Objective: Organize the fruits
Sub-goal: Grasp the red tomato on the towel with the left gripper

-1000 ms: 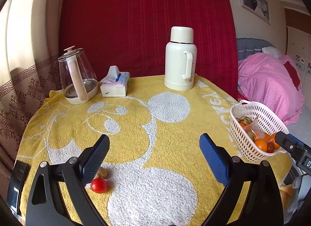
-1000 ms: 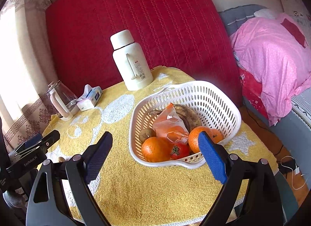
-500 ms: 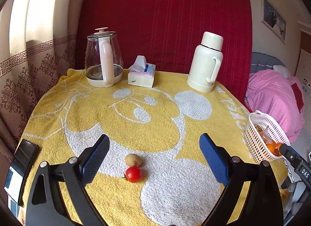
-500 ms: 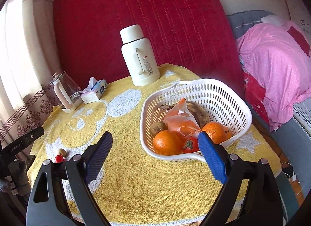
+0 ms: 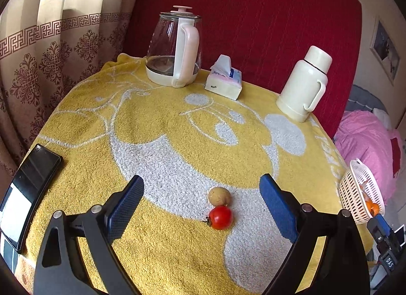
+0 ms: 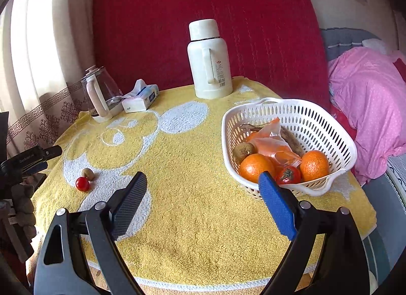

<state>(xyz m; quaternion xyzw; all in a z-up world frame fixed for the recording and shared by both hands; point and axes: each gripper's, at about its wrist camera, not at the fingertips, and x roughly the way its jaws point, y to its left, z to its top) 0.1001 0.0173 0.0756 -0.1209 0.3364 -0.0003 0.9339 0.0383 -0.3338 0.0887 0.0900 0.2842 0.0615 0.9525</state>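
A red tomato (image 5: 220,217) and a brown kiwi (image 5: 219,195) lie touching on the yellow towel, between the jaws of my open, empty left gripper (image 5: 201,203). They also show in the right wrist view, tomato (image 6: 82,183) and kiwi (image 6: 88,173), at the table's left. A white basket (image 6: 317,127) at the right holds oranges (image 6: 256,167), a tomato (image 6: 288,174), a kiwi, a banana and an orange bag. My right gripper (image 6: 203,203) is open and empty, in front of the basket's left side. The basket shows at the right edge in the left wrist view (image 5: 352,188).
A glass kettle (image 5: 175,49), a tissue pack (image 5: 224,82) and a white thermos (image 5: 304,84) stand along the table's back. A black phone (image 5: 28,193) lies at the left edge. A pink-covered bed (image 6: 368,99) is to the right.
My left gripper has swung left and down toward the tomato and kiwi, which now sit between its jaws. My right gripper has drawn back left from the basket.
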